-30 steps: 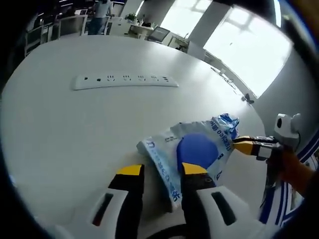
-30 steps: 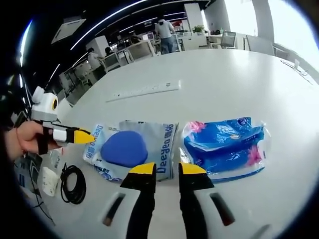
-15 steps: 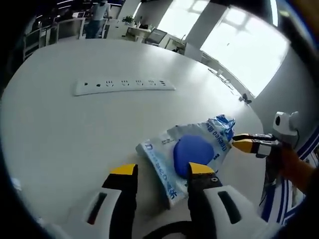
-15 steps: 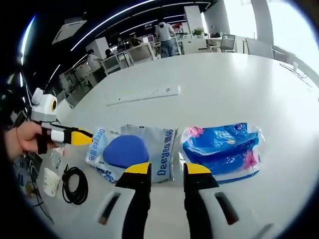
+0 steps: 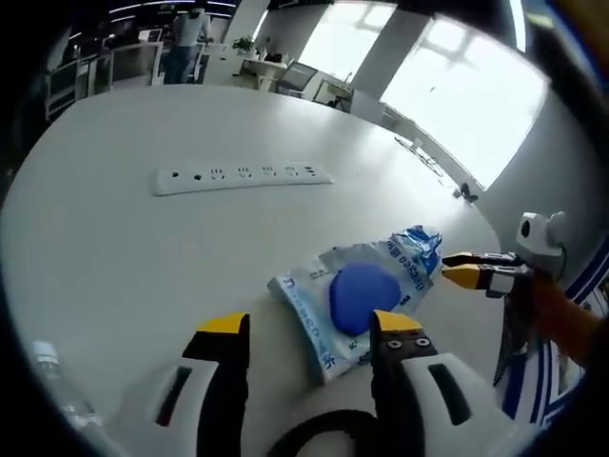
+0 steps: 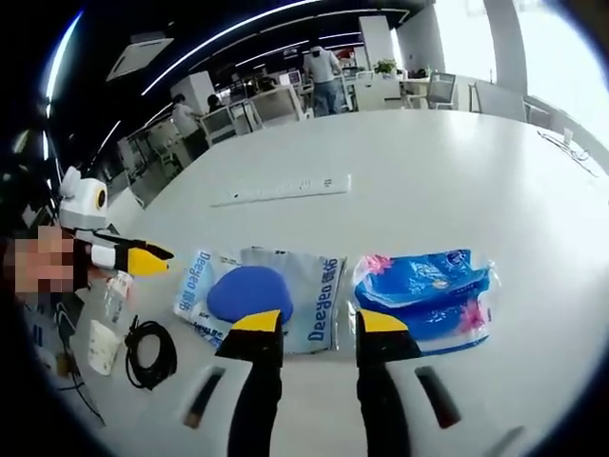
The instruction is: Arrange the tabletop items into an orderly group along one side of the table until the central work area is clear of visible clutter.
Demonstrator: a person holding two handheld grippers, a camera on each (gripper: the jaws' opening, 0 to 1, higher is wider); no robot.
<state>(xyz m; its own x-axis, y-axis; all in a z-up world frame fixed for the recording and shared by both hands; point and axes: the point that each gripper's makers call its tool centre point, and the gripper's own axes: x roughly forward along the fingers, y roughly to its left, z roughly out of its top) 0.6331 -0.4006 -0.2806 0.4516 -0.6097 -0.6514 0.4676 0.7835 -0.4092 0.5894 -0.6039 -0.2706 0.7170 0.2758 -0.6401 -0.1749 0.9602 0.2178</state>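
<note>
A clear Deeyeo packet with a blue round pad [image 5: 357,290] lies on the white table [image 5: 114,248], just beyond my left gripper [image 5: 311,324]. That gripper is open, and one corner of the packet reaches between its jaws. My right gripper [image 6: 319,321] is also open and holds nothing. It hovers short of the same packet [image 6: 252,290] and of a blue tissue pack [image 6: 423,295] lying beside it. A white power strip [image 5: 243,175] lies further back on the table [image 6: 283,189]. Each gripper appears at the side of the other's view [image 5: 466,274] [image 6: 133,257].
A black coiled cable [image 6: 150,352], a small white item [image 6: 100,345] and a clear bottle [image 6: 114,290] sit near the table's left edge. The table's curved edge runs close to a person's hand [image 5: 561,324]. Desks, chairs and people stand far behind.
Both views have pulled back from the packets, which now look smaller and further off. Both pairs of jaws stand a little wider apart. The packets and the power strip lie where they were.
</note>
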